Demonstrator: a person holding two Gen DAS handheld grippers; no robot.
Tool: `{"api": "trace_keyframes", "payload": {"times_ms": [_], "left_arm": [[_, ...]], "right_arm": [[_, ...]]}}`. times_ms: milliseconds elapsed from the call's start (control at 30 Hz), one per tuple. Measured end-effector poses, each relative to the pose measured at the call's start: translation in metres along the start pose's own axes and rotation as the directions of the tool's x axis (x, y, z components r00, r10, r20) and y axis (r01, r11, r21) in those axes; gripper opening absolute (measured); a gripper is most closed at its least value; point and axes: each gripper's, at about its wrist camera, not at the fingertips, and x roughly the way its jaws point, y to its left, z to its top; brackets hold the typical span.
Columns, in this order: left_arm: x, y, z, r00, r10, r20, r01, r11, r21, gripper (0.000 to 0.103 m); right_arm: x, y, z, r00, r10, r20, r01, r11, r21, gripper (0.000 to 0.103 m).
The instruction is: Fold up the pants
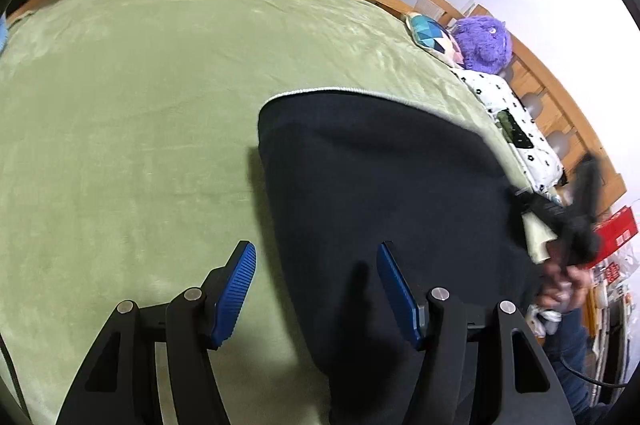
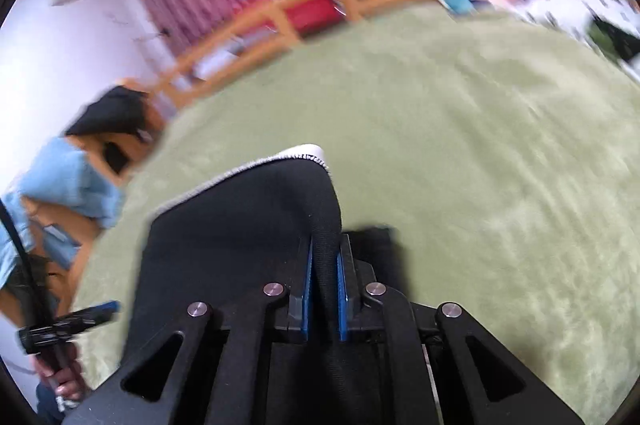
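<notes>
My right tongs [image 2: 325, 265] pinch a thin fold of the black pants [image 1: 392, 185] lying on the green bed [image 1: 140, 105] near its pillow edge; my left tongs [image 1: 316, 289] gape empty. That shallow bite may slip, collapsing the fold.

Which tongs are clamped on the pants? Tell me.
The right tongs: their blue pads pinch a fold of the black pants. The left tongs stand open, with nothing between the pads.

Left claw [image 1: 316, 289] agape, right claw [image 2: 325, 289] pinched closed
</notes>
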Motion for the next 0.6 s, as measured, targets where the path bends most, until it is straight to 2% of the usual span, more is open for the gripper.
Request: {"api": "trace_keyframes", "payload": {"times_ms": [33,67,100,133,167,233,300,367,400,500,567,600], "left_arm": [[0.003,-0.001,0.001,1.000,-0.001,-0.007,0.001,1.000,0.000,0.061],[0.010,-0.002,0.002,1.000,0.009,-0.020,-0.009,1.000,-0.001,0.061],[0.016,-0.004,0.002,0.999,0.018,-0.034,-0.018,1.000,0.000,0.061],[0.023,-0.005,0.002,0.998,0.024,-0.050,-0.024,1.000,0.001,0.061],[0.029,-0.006,0.002,0.997,0.032,-0.067,-0.032,0.999,0.000,0.061],[0.040,-0.006,0.000,0.994,0.048,-0.094,-0.049,0.999,-0.005,0.063],[0.048,-0.003,-0.001,0.993,0.054,-0.105,-0.057,0.998,-0.023,0.069],[0.057,-0.001,-0.004,0.993,0.032,-0.112,-0.037,0.998,-0.044,0.069],[0.063,0.000,-0.004,0.993,0.008,-0.114,-0.015,0.998,-0.059,0.070],[0.073,0.002,-0.004,0.993,-0.004,-0.114,-0.007,0.995,-0.099,0.070],[0.076,0.004,-0.004,0.993,-0.007,-0.115,-0.007,0.993,-0.119,0.069],[0.076,0.005,-0.003,0.994,-0.015,-0.113,0.000,0.992,-0.127,0.064]], "right_arm": [[0.017,-0.011,-0.005,0.997,-0.028,-0.066,0.030,0.999,0.022,0.016],[0.025,-0.017,-0.010,0.995,-0.034,-0.090,0.037,0.999,0.035,0.026],[0.023,-0.021,-0.012,0.996,-0.042,-0.079,0.046,0.998,0.042,0.043],[0.015,-0.023,-0.013,0.996,-0.060,-0.071,0.063,0.997,0.042,0.050],[0.008,-0.023,-0.012,0.996,-0.066,-0.068,0.069,0.997,0.035,0.055],[-0.012,-0.026,-0.016,0.994,-0.092,-0.050,0.094,0.995,0.029,0.056],[-0.022,-0.035,-0.026,0.990,-0.108,-0.086,0.112,0.992,0.048,0.065],[-0.018,-0.041,-0.041,0.984,-0.078,-0.162,0.091,0.993,0.072,0.065],[-0.017,-0.044,-0.049,0.985,-0.037,-0.170,0.054,0.994,0.093,0.065],[-0.008,-0.055,-0.059,0.989,0.021,-0.143,0.004,0.984,0.176,0.073],[0.010,-0.064,-0.061,0.980,0.116,-0.163,-0.072,0.965,0.253,0.081],[0.020,-0.066,-0.062,0.973,0.155,-0.173,-0.100,0.952,0.291,0.082]]}}
